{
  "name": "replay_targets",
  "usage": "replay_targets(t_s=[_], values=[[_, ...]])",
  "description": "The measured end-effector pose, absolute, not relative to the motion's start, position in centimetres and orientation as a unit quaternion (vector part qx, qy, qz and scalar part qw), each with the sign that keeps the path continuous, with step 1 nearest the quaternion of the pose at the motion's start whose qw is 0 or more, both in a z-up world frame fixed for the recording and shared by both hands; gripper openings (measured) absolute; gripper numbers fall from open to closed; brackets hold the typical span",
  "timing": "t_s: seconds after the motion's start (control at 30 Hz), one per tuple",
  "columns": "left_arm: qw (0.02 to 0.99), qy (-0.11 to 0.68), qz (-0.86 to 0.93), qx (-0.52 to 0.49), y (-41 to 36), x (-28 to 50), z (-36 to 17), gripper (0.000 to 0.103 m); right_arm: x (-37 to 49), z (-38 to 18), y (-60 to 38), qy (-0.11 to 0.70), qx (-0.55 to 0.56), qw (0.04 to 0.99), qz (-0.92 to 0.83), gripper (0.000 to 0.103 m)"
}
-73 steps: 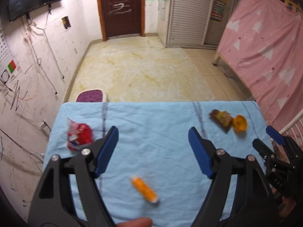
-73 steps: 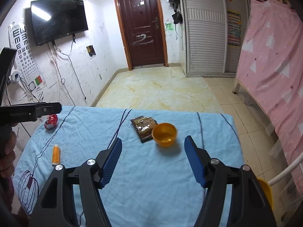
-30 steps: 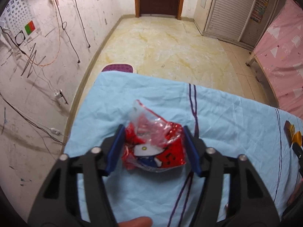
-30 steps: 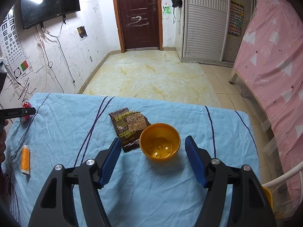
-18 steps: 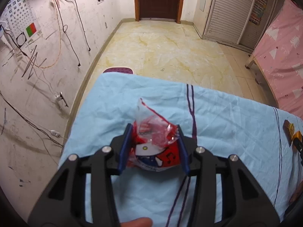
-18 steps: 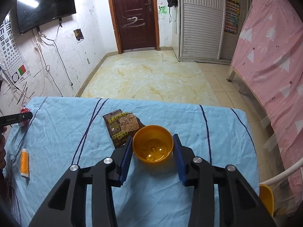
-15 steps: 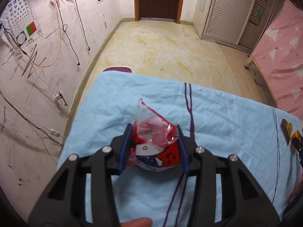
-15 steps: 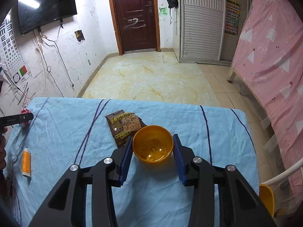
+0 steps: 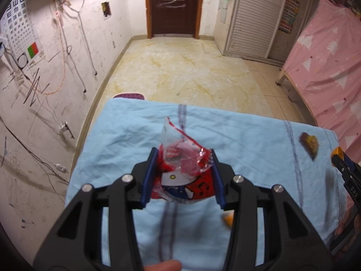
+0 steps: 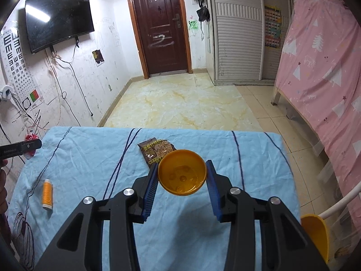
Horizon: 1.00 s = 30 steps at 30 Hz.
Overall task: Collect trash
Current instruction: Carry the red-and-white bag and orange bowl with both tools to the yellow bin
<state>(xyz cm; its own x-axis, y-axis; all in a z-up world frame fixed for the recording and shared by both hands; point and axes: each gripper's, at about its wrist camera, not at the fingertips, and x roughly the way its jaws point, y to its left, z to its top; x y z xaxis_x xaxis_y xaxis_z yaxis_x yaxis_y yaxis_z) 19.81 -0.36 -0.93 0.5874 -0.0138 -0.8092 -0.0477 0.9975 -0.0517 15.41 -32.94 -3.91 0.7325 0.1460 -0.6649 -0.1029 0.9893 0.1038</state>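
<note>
My left gripper [image 9: 183,176] is shut on a red and clear snack wrapper [image 9: 183,171] and holds it above the light blue tablecloth [image 9: 135,131]. My right gripper [image 10: 181,177] is shut on an orange plastic bowl [image 10: 182,175], lifted off the cloth [image 10: 90,158]. A brown snack packet [image 10: 154,149] lies flat just beyond the bowl, and it also shows in the left wrist view [image 9: 310,144]. An orange thread spool [image 10: 47,194] lies at the left of the cloth, and a blurred bit shows in the left wrist view [image 9: 227,219].
An orange bin [image 10: 314,237] stands off the table's right front corner beside a white chair frame [image 10: 338,203]. A purple stool [image 9: 129,96] sits beyond the table's far left corner. A pink-curtained bed [image 10: 320,72] runs along the right.
Both grippers closed, the left on the wrapper and the right on the bowl. Both have since risen, lifting the wrapper and the bowl off the cloth; the left has swung right.
</note>
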Motion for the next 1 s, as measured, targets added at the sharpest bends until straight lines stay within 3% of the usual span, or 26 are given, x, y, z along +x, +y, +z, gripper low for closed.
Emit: replay_targets(t_s=[1.0], values=[[0.882,0.431,-0.182,0.056,-23.7,11.3,2.1,0.042,1.9,-2.4,-46.2,0.288,0.101,0.952,-0.026,0.035]])
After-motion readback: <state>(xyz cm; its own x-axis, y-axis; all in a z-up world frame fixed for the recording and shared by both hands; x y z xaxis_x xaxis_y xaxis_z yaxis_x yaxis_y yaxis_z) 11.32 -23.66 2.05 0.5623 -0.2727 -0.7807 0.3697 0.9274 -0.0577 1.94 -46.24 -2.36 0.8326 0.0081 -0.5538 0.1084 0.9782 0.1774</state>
